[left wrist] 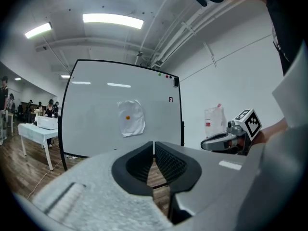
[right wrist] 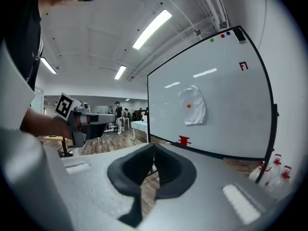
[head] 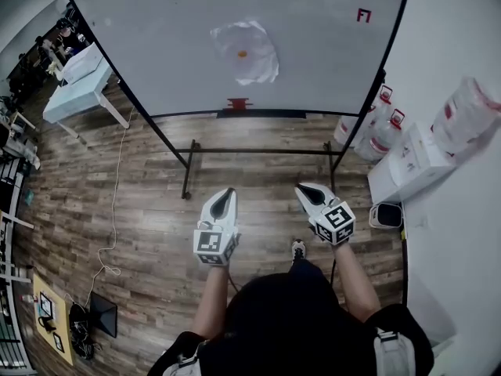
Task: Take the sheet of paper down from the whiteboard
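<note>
So, left gripper (head: 226, 192) and right gripper (head: 302, 187) sat pinched closed, empty; the sheet of paper (head: 255, 63) hung well ahead on the whiteboard (head: 156, 45), seemingly under an orange magnet (head: 242, 53).

Bright ceiling tubes (left wrist: 113, 19), fisheye-bent edges

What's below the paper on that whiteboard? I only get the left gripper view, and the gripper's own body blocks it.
Observer: A small red object sits at the whiteboard's bottom edge, straight under the sheet of paper.
Operator: Anything on the floor nearby?
Observer: Yes, bottles with red labels stand to the right of the board's stand.
Operator: Is the right gripper open?
Observer: No, its own view shows the jaws together, nothing between them.
</note>
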Action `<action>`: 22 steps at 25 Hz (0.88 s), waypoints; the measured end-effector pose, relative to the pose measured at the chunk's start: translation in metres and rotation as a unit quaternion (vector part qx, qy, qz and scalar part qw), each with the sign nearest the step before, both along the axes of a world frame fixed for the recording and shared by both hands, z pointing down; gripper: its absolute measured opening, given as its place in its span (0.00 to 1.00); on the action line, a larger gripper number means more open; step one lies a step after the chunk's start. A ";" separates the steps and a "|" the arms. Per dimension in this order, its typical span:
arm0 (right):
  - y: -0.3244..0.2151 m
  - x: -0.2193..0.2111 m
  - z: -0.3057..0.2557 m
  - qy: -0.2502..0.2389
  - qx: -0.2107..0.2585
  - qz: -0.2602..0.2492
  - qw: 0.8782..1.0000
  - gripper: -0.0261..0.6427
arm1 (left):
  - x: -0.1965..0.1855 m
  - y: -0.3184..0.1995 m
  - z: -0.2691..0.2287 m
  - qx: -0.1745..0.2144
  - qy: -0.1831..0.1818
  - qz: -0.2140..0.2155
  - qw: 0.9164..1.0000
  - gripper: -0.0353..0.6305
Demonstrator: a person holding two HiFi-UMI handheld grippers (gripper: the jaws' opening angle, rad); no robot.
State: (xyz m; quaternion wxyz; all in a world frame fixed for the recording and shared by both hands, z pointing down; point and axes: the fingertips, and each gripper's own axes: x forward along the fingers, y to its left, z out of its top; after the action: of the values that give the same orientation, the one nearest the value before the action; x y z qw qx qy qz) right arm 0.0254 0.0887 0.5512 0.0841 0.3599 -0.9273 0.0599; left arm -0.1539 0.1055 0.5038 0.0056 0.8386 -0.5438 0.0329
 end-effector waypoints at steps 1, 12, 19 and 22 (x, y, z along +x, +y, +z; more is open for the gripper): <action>-0.003 0.003 0.000 -0.002 -0.001 0.000 1.000 0.05 | 0.004 -0.004 0.001 0.001 -0.001 0.002 1.000 0.09; -0.052 0.040 0.006 0.004 -0.014 0.001 1.000 0.05 | 0.034 -0.052 0.003 -0.007 0.002 -0.001 1.000 0.09; -0.094 0.050 0.004 0.009 -0.019 -0.026 0.999 0.05 | 0.042 -0.084 0.000 -0.006 0.008 -0.031 0.999 0.09; -0.111 0.048 0.007 0.010 -0.022 -0.043 0.999 0.05 | 0.038 -0.092 0.003 -0.009 0.011 -0.052 0.999 0.09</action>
State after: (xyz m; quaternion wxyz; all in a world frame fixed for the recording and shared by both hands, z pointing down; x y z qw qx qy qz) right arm 0.0737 -0.0218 0.5577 0.1034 0.3183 -0.9395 0.0728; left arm -0.1157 0.0131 0.5073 0.0206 0.8094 -0.5862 0.0280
